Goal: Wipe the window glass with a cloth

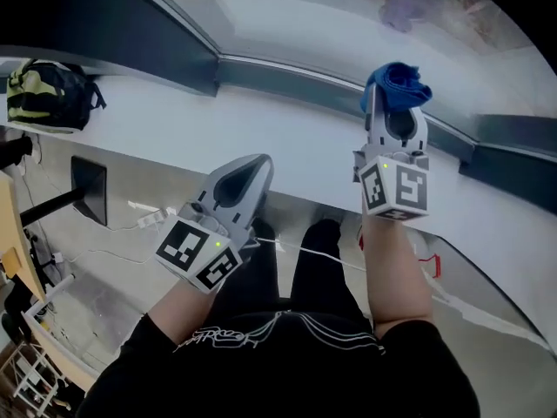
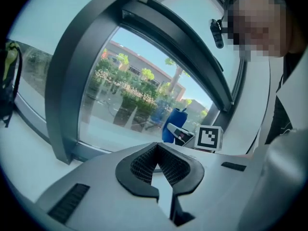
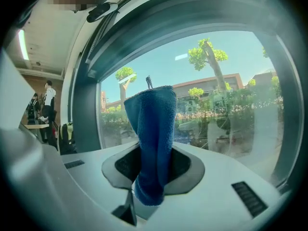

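A blue cloth [image 1: 397,84] is bunched in my right gripper [image 1: 396,103], which is held up over the white sill [image 1: 287,138] close to the window glass [image 1: 348,16]. In the right gripper view the cloth [image 3: 153,138] stands upright between the jaws of the right gripper [image 3: 151,170], with the glass [image 3: 226,100] just ahead. My left gripper [image 1: 255,167] hangs lower, near the sill's front edge, away from the glass. Its jaws are shut with nothing in them [image 2: 157,161]. From the left gripper view, the cloth [image 2: 172,125] shows against the pane.
A dark window frame [image 1: 174,46] runs along the sill's back. A black and yellow backpack [image 1: 43,94] lies at the sill's far left. Below the sill are a black panel [image 1: 90,188] and a white cable [image 1: 335,258] on the floor. People stand far off indoors [image 3: 47,97].
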The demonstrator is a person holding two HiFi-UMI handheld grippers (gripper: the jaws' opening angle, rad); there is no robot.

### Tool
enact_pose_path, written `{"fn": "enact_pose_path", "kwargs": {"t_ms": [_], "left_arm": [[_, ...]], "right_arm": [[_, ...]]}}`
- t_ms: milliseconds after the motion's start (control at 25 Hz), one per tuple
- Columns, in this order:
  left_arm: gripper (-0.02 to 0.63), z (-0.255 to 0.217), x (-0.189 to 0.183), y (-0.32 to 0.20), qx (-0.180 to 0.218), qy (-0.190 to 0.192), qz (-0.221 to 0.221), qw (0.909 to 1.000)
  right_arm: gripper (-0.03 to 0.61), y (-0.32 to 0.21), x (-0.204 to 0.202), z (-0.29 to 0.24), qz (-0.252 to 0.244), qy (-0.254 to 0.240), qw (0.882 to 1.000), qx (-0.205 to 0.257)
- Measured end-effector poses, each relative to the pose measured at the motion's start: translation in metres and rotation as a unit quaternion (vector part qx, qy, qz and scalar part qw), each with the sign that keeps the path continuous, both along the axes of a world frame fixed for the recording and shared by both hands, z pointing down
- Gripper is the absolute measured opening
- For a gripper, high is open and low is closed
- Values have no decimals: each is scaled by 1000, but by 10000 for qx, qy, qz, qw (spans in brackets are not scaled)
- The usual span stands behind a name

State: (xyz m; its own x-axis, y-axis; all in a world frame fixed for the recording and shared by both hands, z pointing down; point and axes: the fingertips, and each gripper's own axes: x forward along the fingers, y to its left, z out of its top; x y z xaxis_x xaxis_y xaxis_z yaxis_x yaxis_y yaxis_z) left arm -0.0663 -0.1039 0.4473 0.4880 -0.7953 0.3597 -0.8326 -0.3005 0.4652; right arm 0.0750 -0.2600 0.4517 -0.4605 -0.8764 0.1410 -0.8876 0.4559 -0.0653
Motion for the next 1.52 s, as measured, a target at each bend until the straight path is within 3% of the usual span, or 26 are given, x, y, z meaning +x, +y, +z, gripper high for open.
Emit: {"fn": "enact_pose_path", "kwargs": {"t_ms": [360,680,880,1160,1520], "left_arm": [[5,9,-147,42,-126,-68,-679,9976],[5,27,-237,63,-224,-60,-1008,9946],[5,39,-265,68,-301,-60,-1026,9943],[5,49,-271,66,-379,7,-963,9946],[5,54,-260,59,-435,-15,-889,9951]], "right_arm": [[93,24,-198,29,-1009,32,9948,-170],[94,14,-304,63,-1226,166,9918,-314],[94,-3,-334,70,-1070,103,9937,-310],[94,-21,-350,76,-900,204,9955,-220],[93,-24,-333,84,-838,285,9958,-237]]}}
